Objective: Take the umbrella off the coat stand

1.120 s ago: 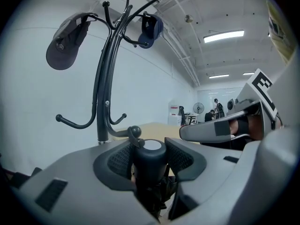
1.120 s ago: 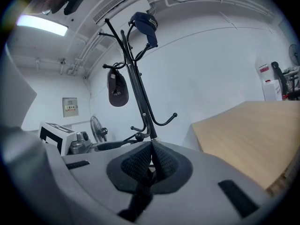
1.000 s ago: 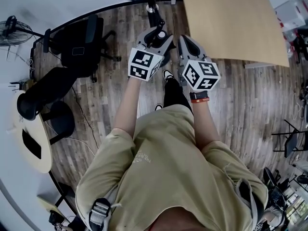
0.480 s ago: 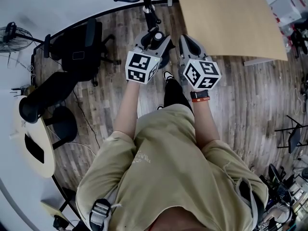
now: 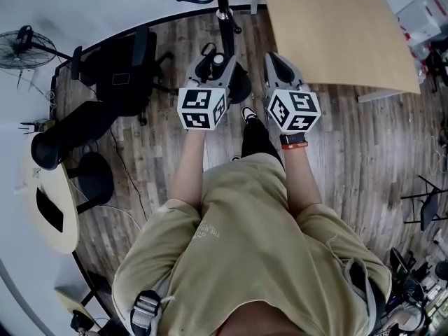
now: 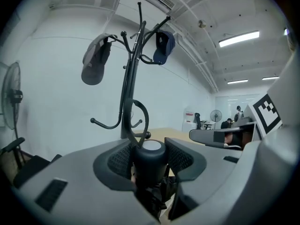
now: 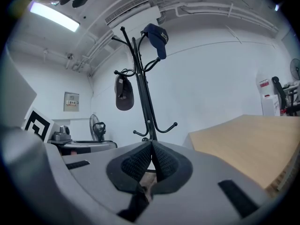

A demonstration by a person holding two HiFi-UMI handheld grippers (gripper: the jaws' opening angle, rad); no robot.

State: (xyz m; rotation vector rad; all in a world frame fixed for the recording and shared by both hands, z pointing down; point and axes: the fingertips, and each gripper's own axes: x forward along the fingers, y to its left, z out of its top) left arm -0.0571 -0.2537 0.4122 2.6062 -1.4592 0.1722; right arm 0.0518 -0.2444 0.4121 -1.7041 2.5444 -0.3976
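- The wooden floor [image 5: 364, 152] fills the head view, and the tan worktop [image 5: 336, 26] stands at the upper right.
- The black coat stand [image 6: 127, 83] rises ahead of both grippers, near the worktop's corner. It carries a grey cap [image 6: 93, 62] and a blue cap [image 6: 164, 46] on its upper hooks.
- The umbrella [image 6: 149, 161] is in the left gripper [image 5: 212, 63]. The fingers [image 6: 180, 156] are clamped on its black, pale-topped handle, and the folded canopy hangs below them.
- In the head view the umbrella sits near the pole but apart from it, so the lift-off looks done or nearly so.
- The right gripper [image 7: 152, 145] is beside the left. Its fingers are pressed together with nothing between them.
- A thin loop [image 6: 144, 112], probably the wrist strap, arcs up from the handle and overlaps the stand's lower hooks in the left gripper view. I cannot tell whether it is fully free of them.
- The next move should draw the handle back from the stand with the grip kept firm, watching that the loop does not snag a hook.
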